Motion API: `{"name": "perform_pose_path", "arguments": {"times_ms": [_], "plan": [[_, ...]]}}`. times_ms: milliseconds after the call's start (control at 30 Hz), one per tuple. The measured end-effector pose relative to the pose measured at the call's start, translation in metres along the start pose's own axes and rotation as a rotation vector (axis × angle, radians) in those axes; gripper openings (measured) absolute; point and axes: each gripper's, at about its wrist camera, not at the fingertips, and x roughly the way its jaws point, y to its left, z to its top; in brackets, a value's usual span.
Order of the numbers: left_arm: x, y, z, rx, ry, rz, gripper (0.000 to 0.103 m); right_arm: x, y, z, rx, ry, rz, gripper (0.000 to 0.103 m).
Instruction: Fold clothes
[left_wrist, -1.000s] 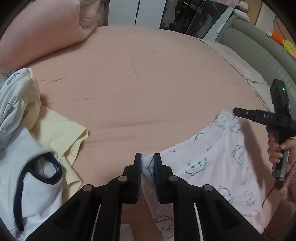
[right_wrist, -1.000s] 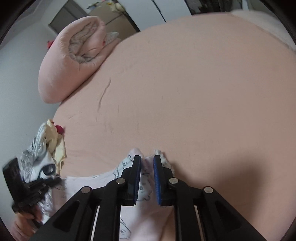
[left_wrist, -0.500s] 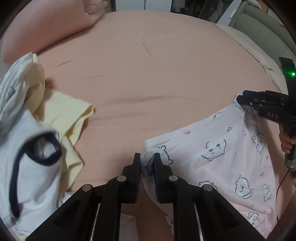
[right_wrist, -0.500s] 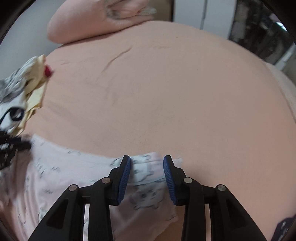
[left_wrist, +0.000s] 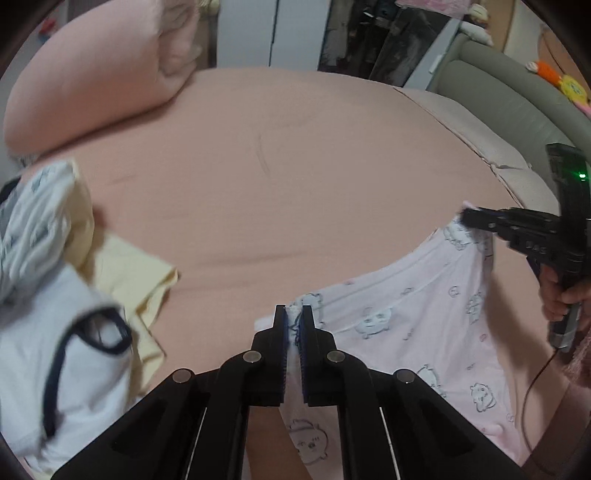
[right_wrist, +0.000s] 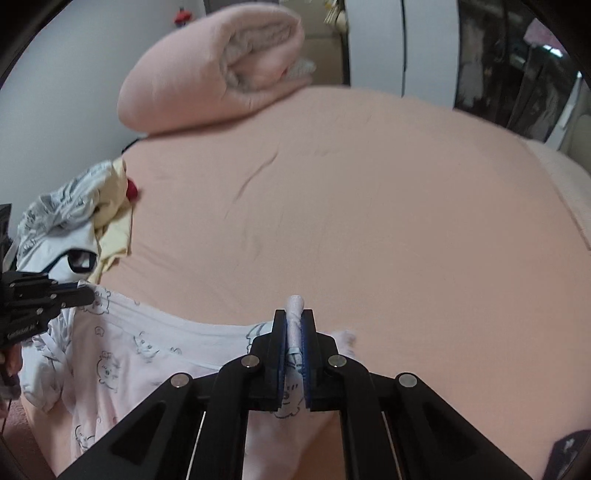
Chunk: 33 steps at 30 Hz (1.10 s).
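Note:
A pale pink garment printed with small cartoon animals (left_wrist: 413, 317) hangs stretched between my two grippers over the near edge of the pink bed (left_wrist: 295, 177). My left gripper (left_wrist: 294, 314) is shut on its left top corner. My right gripper (right_wrist: 294, 317) is shut on its right top corner, with a bunch of cloth poking up between the pads. The right gripper also shows in the left wrist view (left_wrist: 469, 218), pinching the far corner. The left gripper shows in the right wrist view (right_wrist: 85, 293) at the left edge.
A heap of other clothes lies at the bed's left: a white top with navy trim (left_wrist: 55, 350), a yellow garment (left_wrist: 136, 280) and a grey-printed piece (right_wrist: 62, 206). A rolled pink duvet (right_wrist: 221, 70) sits at the back. A grey padded bed frame (left_wrist: 509, 92) runs along the right.
My right gripper, open half a second ago, has shut on the garment's corner. Both grippers have lifted and the cloth hangs taut between them.

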Motion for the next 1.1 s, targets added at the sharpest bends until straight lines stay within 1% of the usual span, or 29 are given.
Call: {"name": "perform_pose_path", "arguments": {"times_ms": [33,67,133,167,200,233,267,300,333,367,400,433,467,500,567,633,700,733,800,833,900,967,1033,1100], "plan": [[0.011,0.002,0.001,-0.010,0.028,-0.022,0.005,0.007,-0.003,0.000,0.021,0.023,-0.005,0.005],[0.026,0.006,-0.002,-0.022,0.075,-0.027,0.008,0.014,-0.006,0.001,0.041,0.046,-0.011,0.005],[0.057,0.017,-0.010,-0.038,0.181,-0.005,0.010,0.028,-0.013,0.002,0.083,0.091,-0.021,0.007],[0.063,0.019,-0.012,-0.039,0.185,-0.008,0.010,0.035,-0.016,0.002,0.104,0.114,-0.026,0.007],[0.059,0.018,-0.011,-0.036,0.170,-0.005,0.010,0.050,-0.018,0.000,0.109,0.163,-0.019,0.008],[0.052,0.017,-0.008,-0.037,0.170,0.011,0.010,0.057,-0.017,0.000,0.095,0.156,-0.016,0.008],[0.039,0.014,-0.007,-0.020,0.147,0.059,0.010,0.051,-0.015,0.004,0.078,0.110,-0.032,0.010],[0.022,0.010,-0.006,0.009,0.106,0.123,0.010,0.039,-0.014,0.008,0.086,0.072,-0.031,0.011],[0.007,0.006,-0.008,0.031,0.077,0.160,0.012,0.025,-0.014,0.009,0.109,0.033,-0.014,0.011],[-0.005,0.002,-0.011,0.048,0.054,0.182,0.014,0.010,-0.013,0.011,0.132,-0.005,0.003,0.011],[-0.013,-0.003,-0.017,0.051,0.062,0.156,0.014,-0.004,-0.013,0.013,0.155,-0.043,0.020,0.014],[-0.018,-0.007,-0.023,0.048,0.088,0.104,0.014,-0.015,-0.008,0.011,0.157,-0.063,0.015,0.023],[-0.025,-0.010,-0.033,0.038,0.115,0.035,0.014,-0.024,-0.001,0.008,0.146,-0.071,-0.006,0.028],[-0.032,-0.013,-0.046,0.021,0.136,-0.023,0.014,-0.031,0.006,0.000,0.133,-0.059,0.001,0.030],[-0.051,-0.004,-0.075,-0.037,0.172,-0.083,0.014,-0.041,0.020,-0.023,0.105,-0.007,0.057,0.030],[-0.051,-0.018,-0.101,-0.127,0.218,-0.145,0.014,-0.043,0.041,-0.056,0.079,0.054,0.129,0.030],[-0.049,-0.021,-0.125,-0.189,0.261,-0.175,0.014,-0.047,0.060,-0.098,0.060,0.119,0.165,0.030],[-0.049,-0.027,-0.136,-0.200,0.278,-0.184,0.014,-0.052,0.064,-0.120,0.056,0.152,0.167,0.030],[-0.053,-0.039,-0.153,-0.205,0.288,-0.226,0.014,-0.066,0.063,-0.166,0.055,0.218,0.157,0.030],[-0.055,-0.045,-0.161,-0.209,0.292,-0.250,0.014,-0.075,0.063,-0.183,0.048,0.226,0.143,0.030],[-0.053,-0.058,-0.171,-0.199,0.286,-0.273,0.014,-0.095,0.062,-0.208,0.023,0.208,0.102,0.030],[-0.048,-0.067,-0.174,-0.193,0.283,-0.293,0.014,-0.105,0.062,-0.218,0.030,0.197,0.082,0.030],[-0.039,-0.063,-0.167,-0.197,0.289,-0.305,0.014,-0.112,0.063,-0.218,0.090,0.188,0.097,0.030],[-0.040,-0.066,-0.168,-0.188,0.251,-0.297,0.013,-0.118,0.066,-0.217,0.109,0.168,0.085,0.030]]}}
